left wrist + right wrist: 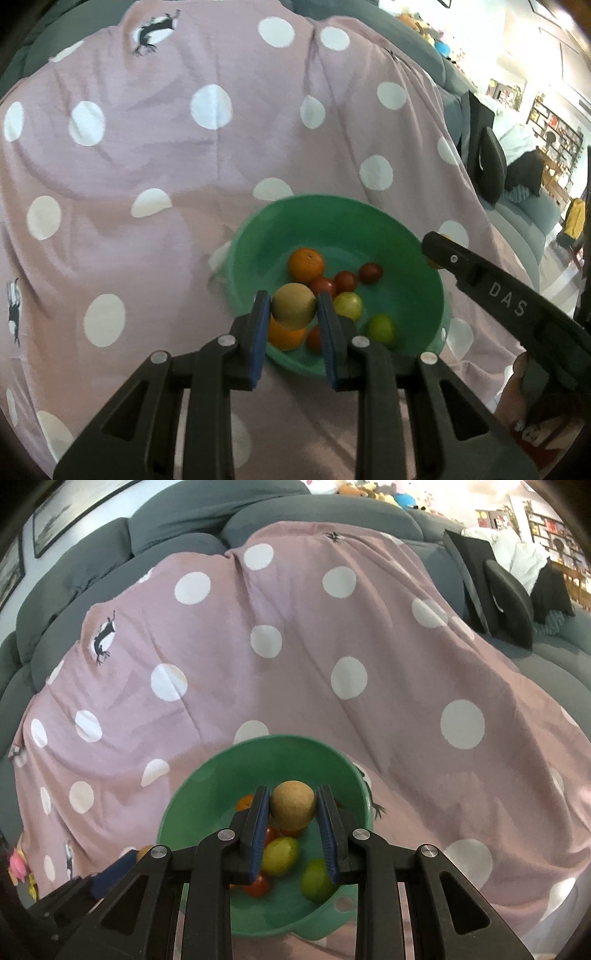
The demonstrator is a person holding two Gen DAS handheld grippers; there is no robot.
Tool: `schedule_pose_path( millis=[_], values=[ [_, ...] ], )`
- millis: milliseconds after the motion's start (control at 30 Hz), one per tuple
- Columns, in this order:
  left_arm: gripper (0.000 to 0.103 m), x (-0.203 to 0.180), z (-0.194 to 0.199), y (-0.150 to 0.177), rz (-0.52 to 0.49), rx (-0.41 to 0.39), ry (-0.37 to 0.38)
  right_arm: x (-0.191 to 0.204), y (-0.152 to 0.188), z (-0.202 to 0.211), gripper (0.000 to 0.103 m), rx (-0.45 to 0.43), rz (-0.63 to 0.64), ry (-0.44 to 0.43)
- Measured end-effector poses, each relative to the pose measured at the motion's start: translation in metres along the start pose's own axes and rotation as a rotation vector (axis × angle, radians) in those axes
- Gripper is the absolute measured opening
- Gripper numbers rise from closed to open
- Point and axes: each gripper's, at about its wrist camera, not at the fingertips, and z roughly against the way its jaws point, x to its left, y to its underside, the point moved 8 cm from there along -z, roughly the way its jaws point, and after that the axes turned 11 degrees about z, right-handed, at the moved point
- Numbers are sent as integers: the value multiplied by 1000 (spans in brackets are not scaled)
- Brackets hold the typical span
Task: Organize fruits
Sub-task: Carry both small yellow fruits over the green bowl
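A green bowl [369, 221] sits on a pink polka-dot blanket and holds several fruits: an orange [306, 264], red fruits [370, 272] and yellow-green fruits [382, 328]. My left gripper [293, 314] is shut on a tan round fruit [293, 305] above the bowl's near side. My right gripper [293, 810] is shut on a tan round fruit [293, 804] over the bowl [207, 794]. The right gripper's finger [491, 284] also shows at the bowl's right in the left wrist view.
The pink blanket [332, 646] covers a grey sofa [184, 524]. A dark cushion [509, 598] and clothes lie at the far right. Shelves and toys stand in the background.
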Motion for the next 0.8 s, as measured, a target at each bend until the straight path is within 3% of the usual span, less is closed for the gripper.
schedule_pose_path(
  millis=[300, 800],
  values=[
    [26, -12, -29, 8, -3, 66, -2, -7, 10, -15, 27, 52, -15, -8],
    [26, -15, -41, 13, 10, 120, 6, -6, 21, -32, 27, 124, -5, -1]
  ],
)
